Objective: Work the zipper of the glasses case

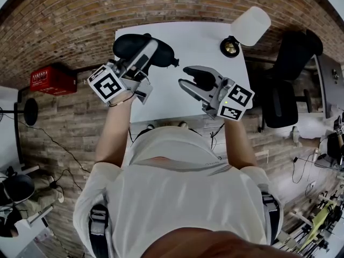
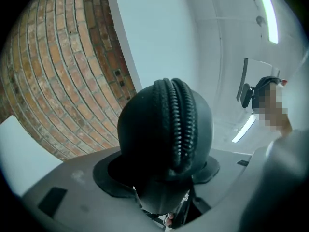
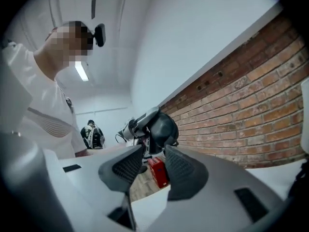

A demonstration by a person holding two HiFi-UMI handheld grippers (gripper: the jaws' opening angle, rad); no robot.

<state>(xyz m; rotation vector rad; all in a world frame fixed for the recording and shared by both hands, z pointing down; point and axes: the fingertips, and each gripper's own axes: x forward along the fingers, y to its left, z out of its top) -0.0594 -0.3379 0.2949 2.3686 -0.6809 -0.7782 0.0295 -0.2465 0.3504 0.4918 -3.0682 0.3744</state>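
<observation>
The black glasses case (image 1: 134, 44) is held up over the white table's left part, with my left gripper (image 1: 153, 50) shut on it. In the left gripper view the case (image 2: 145, 129) fills the space between the jaws, its closed zipper (image 2: 181, 124) running down the middle toward the camera. A small zipper pull (image 1: 174, 63) sticks out at the case's right end. My right gripper (image 1: 185, 77) hovers to the right of the case, apart from it. Its pads (image 3: 128, 166) stand a little apart with nothing between them, and the case (image 3: 164, 127) shows beyond them.
A lamp with a white shade (image 1: 250, 24) and brass base (image 1: 230, 47) stands at the back right of the white table (image 1: 204, 42). A red box (image 1: 52, 79) lies on the brick floor to the left. A black chair (image 1: 287, 85) is at the right.
</observation>
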